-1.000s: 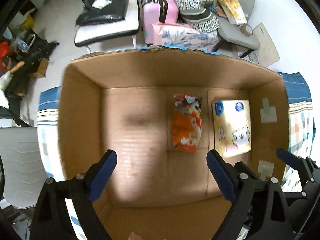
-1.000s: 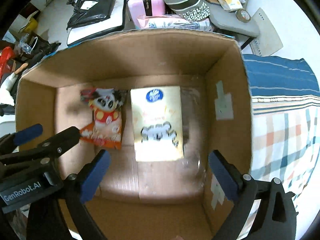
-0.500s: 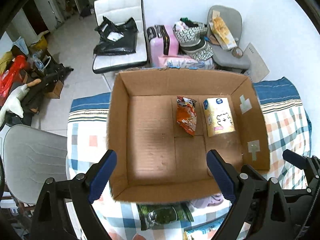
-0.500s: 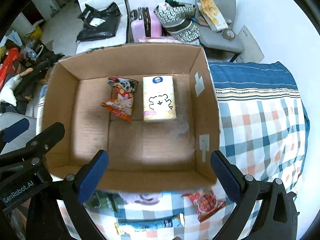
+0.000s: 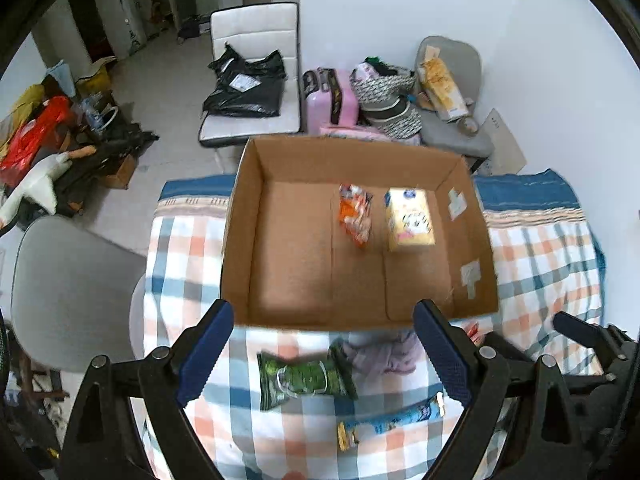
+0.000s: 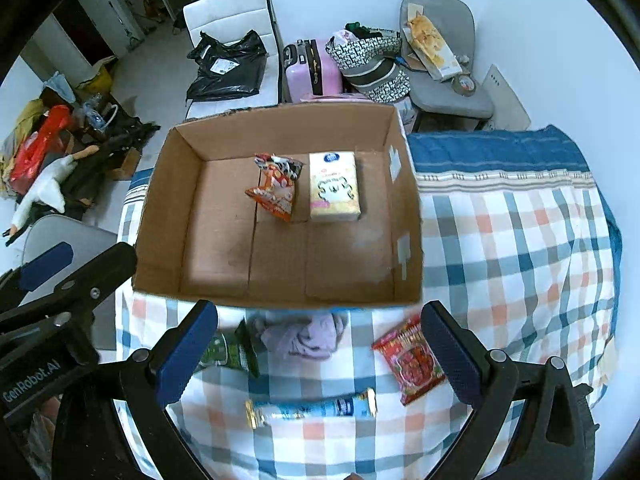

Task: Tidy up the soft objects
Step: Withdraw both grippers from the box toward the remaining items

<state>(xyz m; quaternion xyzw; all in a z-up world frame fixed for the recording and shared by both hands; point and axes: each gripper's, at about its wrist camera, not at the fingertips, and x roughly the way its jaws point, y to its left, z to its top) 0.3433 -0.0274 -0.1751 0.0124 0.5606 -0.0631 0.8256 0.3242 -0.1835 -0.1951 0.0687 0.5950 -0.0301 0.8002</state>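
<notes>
An open cardboard box stands on a checked cloth. Inside lie an orange snack bag and a yellow tissue pack. In front of the box on the cloth lie a green packet, a lilac cloth, a blue tube-shaped packet and a red packet. My left gripper is open and empty, high above these. My right gripper is open and empty beside it.
The checked cloth covers a bed-like surface to the right of the box. Behind the box stand a white chair with a black bag, a pink suitcase and a grey chair with bags. A grey chair is at left.
Both grippers have pulled back and up out of the box. The box now looks smaller and the packets on the cloth in front of it have come into view.
</notes>
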